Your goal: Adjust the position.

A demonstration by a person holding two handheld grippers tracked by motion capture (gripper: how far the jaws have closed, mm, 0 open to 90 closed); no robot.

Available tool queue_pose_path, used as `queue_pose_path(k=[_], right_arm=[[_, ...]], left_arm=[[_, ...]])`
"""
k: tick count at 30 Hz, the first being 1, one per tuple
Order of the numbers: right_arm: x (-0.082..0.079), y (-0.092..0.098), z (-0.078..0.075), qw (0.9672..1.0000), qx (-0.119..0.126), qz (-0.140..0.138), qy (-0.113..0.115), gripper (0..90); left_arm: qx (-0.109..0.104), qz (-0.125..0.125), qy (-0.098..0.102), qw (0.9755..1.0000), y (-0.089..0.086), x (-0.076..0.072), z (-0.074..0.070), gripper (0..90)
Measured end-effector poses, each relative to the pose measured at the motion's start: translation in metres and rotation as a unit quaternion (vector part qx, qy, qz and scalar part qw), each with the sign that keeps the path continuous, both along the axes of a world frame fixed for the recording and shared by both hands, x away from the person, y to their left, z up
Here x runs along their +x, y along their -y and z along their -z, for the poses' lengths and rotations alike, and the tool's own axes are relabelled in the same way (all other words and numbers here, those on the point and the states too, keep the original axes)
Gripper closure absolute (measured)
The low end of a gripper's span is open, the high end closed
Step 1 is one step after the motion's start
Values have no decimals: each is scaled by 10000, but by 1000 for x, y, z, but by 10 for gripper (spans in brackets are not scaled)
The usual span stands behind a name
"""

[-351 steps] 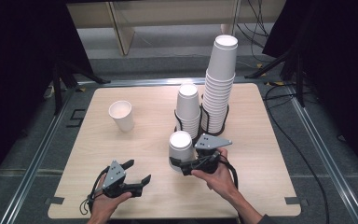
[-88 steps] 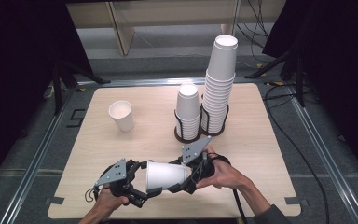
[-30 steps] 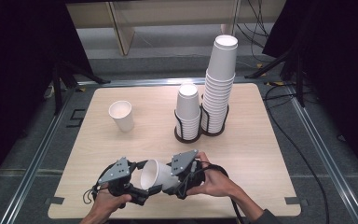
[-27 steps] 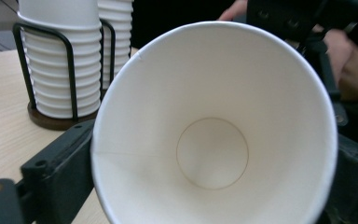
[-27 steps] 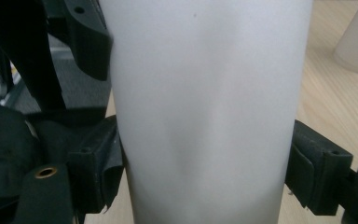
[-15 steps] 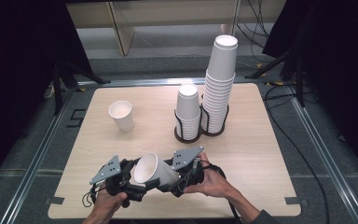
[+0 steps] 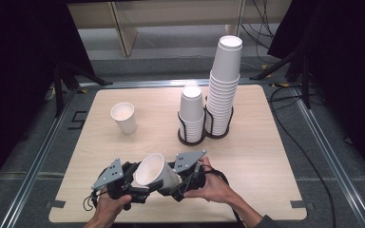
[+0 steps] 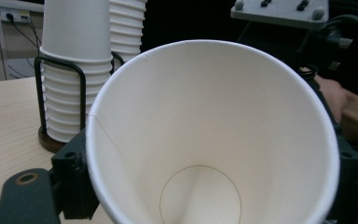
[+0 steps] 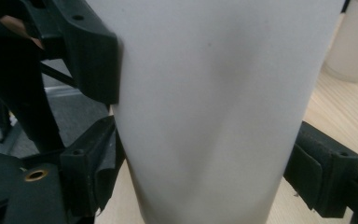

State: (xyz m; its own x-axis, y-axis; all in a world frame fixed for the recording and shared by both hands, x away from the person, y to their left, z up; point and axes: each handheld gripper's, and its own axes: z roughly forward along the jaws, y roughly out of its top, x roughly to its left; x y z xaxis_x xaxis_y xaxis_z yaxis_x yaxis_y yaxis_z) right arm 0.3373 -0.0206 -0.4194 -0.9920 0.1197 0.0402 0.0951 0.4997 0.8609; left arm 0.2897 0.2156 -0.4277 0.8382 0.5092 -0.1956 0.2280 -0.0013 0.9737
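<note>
A white paper cup (image 7: pixel 153 173) lies on its side above the table's near edge, its mouth turned to the left and slightly up. My right gripper (image 7: pixel 173 183) is shut on the cup's body: in the right gripper view its two fingers (image 9: pixel 88 182) clamp the cup wall (image 9: pixel 214 116) from both sides. My left gripper (image 7: pixel 140 184) meets the cup at its mouth. Its jaws have just been closing and now pinch the rim. One left finger (image 8: pixel 74 182) sits against the outside of the cup (image 8: pixel 214 140), and the other is hidden.
A single upright cup (image 7: pixel 123 117) stands at the table's left middle. Two black wire holders (image 7: pixel 190 137) at the centre back carry a short cup stack (image 7: pixel 191 109) and a tall one (image 7: pixel 224 80). The wooden table (image 7: pixel 266 156) has metal rails and cables around it.
The cup's mouth has tipped up and toward the left gripper, whose jaws have closed on the rim. Both hands have stayed where they were.
</note>
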Motion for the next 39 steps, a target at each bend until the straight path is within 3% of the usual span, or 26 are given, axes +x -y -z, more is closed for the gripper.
queue_pose_path(k=[4,5,10,16,21,26,29,39], right_arm=[[-2,-2,1,9991,-312,139,235,191],[-3,-3,2,9989,-385,153,198,193],[-5,-5,2,9984,-478,161,260,226],[-2,-3,2,9999,-120,56,67,242],[-1,-2,1,9998,177,74,-60,244],[0,-1,1,9998,173,53,101,242],[-2,-2,2,9999,75,124,-39,235],[-2,-3,2,9996,-14,258,-72,176]], left_arm=[[117,-78,32,9999,0,0,-1,160],[135,-83,50,9999,0,-1,-1,160],[223,-71,117,9997,1,-1,-1,153],[-115,-132,90,9998,0,0,-2,110],[-201,-134,121,9996,-1,0,-1,108],[-180,-118,116,9997,0,-1,-1,122],[-116,-90,145,9998,-1,0,0,139],[86,-148,177,9997,0,0,1,161]])
